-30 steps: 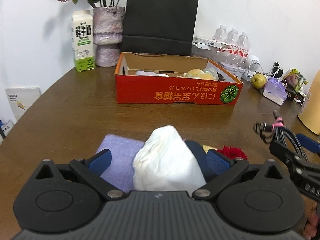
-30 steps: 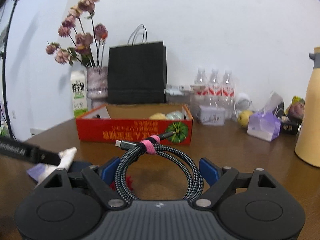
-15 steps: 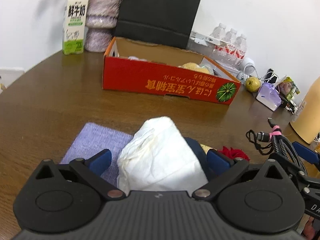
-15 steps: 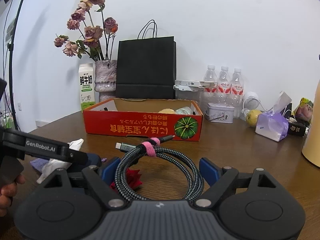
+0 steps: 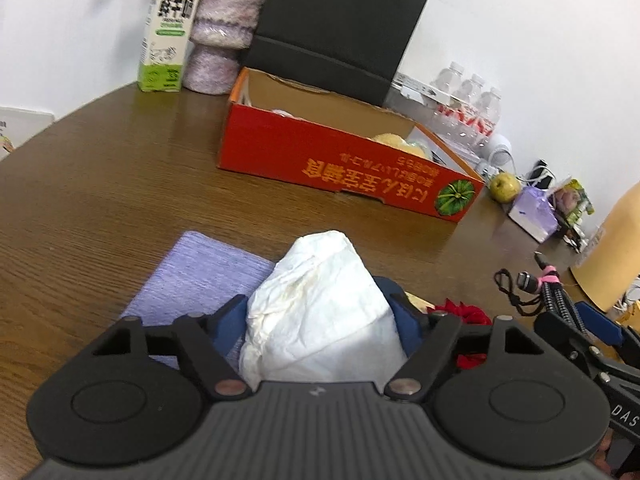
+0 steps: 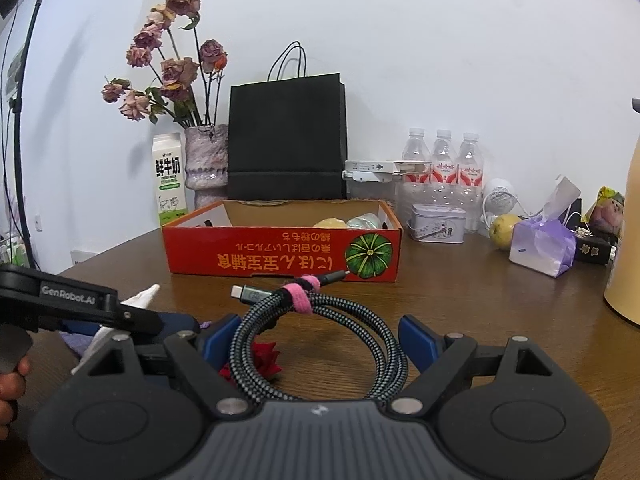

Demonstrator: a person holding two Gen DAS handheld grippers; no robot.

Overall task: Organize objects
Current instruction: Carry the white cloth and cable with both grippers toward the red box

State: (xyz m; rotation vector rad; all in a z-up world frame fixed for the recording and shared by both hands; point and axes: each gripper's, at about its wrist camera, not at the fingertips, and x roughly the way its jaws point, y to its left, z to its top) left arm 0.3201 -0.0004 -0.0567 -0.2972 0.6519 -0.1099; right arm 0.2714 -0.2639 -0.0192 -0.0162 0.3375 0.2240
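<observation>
A crumpled white tissue (image 5: pixel 320 312) lies between the blue pads of my left gripper (image 5: pixel 316 322). The jaws are closing and both pads touch its sides. It rests over a navy object (image 6: pixel 176 320) and a purple cloth (image 5: pixel 200 276). My right gripper (image 6: pixel 320 340) is shut on a coiled braided cable (image 6: pixel 320 312) bound with a pink strap, held just above the table. From the left wrist view that cable (image 5: pixel 556 300) hangs to the right. A red fabric flower (image 6: pixel 266 360) lies below the coil. The open red cardboard box (image 6: pixel 280 256) stands farther back.
Behind the box stand a milk carton (image 6: pixel 170 184), a vase of dried roses (image 6: pixel 206 164), a black paper bag (image 6: pixel 286 148) and water bottles (image 6: pixel 444 160). At the right are a tin (image 6: pixel 438 222), a pear (image 6: pixel 502 230), a purple tissue pack (image 6: pixel 540 248) and a yellow jug (image 5: pixel 612 248).
My left gripper's jaws have narrowed onto the white tissue, and its view has dipped and rolled a little. The right gripper and its cable have stayed put.
</observation>
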